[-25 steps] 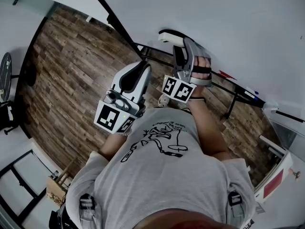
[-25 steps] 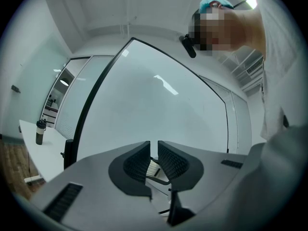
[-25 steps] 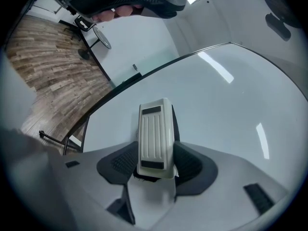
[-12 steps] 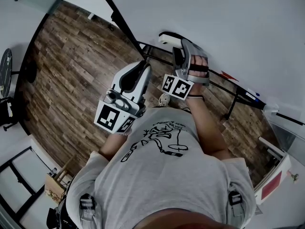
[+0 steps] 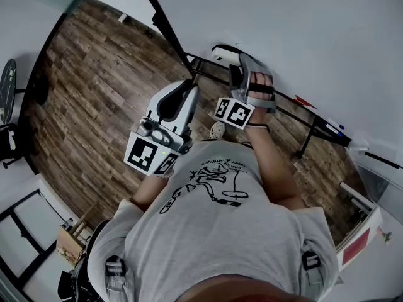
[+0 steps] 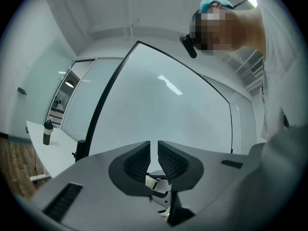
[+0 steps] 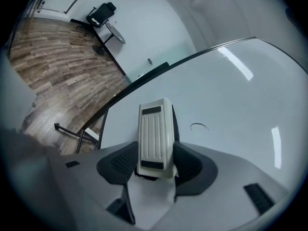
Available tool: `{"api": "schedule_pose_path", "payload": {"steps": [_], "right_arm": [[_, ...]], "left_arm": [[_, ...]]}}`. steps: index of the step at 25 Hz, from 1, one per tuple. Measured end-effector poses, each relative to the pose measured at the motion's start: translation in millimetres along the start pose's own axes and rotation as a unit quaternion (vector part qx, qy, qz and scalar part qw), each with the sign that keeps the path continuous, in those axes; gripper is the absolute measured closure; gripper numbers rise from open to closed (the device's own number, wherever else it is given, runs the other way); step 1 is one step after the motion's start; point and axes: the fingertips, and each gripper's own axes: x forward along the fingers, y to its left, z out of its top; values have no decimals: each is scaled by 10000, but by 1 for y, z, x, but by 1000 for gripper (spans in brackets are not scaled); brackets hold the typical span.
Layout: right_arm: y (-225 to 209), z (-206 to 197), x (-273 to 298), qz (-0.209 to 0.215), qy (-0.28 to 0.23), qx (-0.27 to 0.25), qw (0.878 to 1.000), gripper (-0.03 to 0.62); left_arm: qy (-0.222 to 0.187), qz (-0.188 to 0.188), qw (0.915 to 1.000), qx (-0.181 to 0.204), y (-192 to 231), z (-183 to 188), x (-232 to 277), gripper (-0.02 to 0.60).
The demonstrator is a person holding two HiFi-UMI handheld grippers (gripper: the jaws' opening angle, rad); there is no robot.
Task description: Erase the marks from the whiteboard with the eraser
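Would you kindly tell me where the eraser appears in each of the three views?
Head view: upper centre, eraser against the whiteboard.
Left gripper view: not in it.
Right gripper view: centre, clamped in the right gripper's tongs.
Shared landmark: the whiteboard's black frame, seen in all three.

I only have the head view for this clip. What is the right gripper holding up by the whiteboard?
Observer: The right gripper is shut on a white eraser, as its own view shows.
Operator: Any marks on the board?
Observer: One small dark curved mark on the whiteboard, to the right of the eraser's tip in that view.
Operator: And the left gripper?
Observer: The left gripper has its jaws all but together, with nothing between them.
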Motion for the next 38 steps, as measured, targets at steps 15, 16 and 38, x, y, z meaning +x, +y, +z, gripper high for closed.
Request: {"api": "schedule_pose_path", "payload": {"steps": [15,16,38], "right_arm": [[-53,7,-17,-110,41,627,9980,355],[-57,8,-19,-142,31,683,9976,355],[-96,23,-37,-823,-372,640,9939,356]], "left_arm": [[-80,-111,9999,-42,2,3,6,520],[-84,-112,9999,-44,3,4,6,520],[-70,-166,9998,-112,-2,1,9,520]]}}
